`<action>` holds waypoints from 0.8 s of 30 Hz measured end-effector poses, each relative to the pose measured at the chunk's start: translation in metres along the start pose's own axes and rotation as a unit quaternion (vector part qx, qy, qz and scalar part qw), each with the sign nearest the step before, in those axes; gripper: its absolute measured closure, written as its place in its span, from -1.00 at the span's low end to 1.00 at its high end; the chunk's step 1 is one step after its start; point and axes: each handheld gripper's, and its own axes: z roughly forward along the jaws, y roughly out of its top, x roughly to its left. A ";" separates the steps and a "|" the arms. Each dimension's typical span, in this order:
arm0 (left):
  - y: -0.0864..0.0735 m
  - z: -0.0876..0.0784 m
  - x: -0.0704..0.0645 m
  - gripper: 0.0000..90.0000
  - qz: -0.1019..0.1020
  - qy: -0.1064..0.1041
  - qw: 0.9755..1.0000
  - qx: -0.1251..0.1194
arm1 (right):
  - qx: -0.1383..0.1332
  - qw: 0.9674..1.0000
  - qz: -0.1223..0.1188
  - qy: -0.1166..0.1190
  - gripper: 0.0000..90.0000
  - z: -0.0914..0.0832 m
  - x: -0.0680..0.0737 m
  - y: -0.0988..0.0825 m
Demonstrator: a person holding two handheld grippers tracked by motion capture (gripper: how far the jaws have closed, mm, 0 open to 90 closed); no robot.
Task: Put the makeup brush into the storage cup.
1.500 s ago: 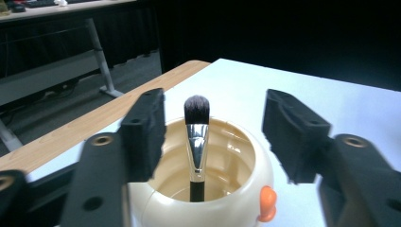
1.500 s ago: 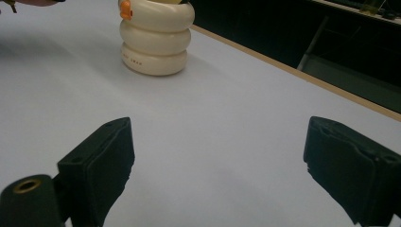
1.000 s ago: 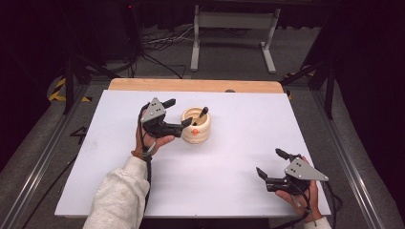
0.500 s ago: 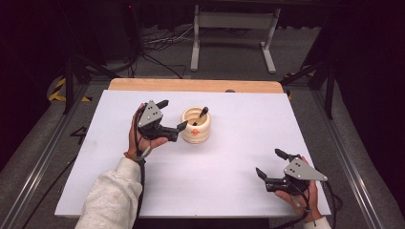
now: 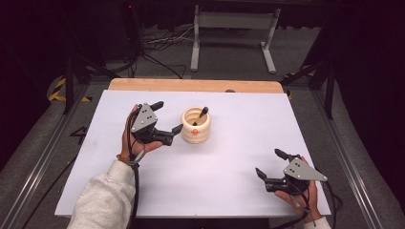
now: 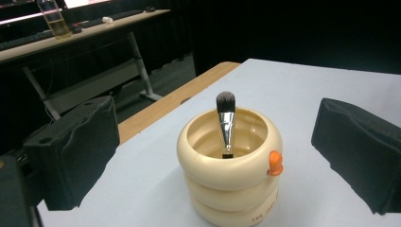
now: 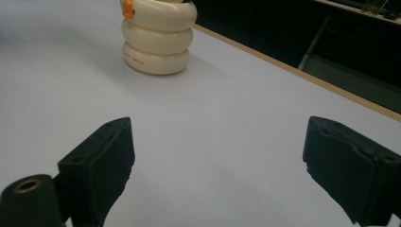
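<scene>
Now, cream ringed holder (image 5: 196, 126) upright on the white table (image 5: 229, 176), toward the far side, makeup brush (image 5: 200, 115) standing inside, bristles up, leaning on the inner wall. Left gripper (image 5: 166, 117) just beside the holder, jaws just opened wide, nothing between the pads, holder ahead and apart. Right gripper (image 5: 270, 164) low near the front right corner, jaws spread, empty, perhaps resting on the surface. Small orange knob (image 6: 275, 162) on the holder's rim.

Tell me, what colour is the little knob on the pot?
Orange. The knob on the cream pot shows best in the left gripper view.
</scene>
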 end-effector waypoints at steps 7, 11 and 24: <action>-0.005 -0.013 -0.001 -0.95 0.007 0.003 1.000 0.001 | 0.000 1.000 -0.001 0.000 -0.77 0.000 0.000 0.000; -0.007 -0.017 -0.002 -0.95 0.008 0.002 1.000 0.001 | 0.001 1.000 -0.001 0.000 -0.77 0.000 0.000 0.000; -0.014 -0.033 -0.003 -0.96 0.013 0.000 1.000 0.003 | 0.002 1.000 -0.005 0.000 -0.77 0.000 0.001 0.000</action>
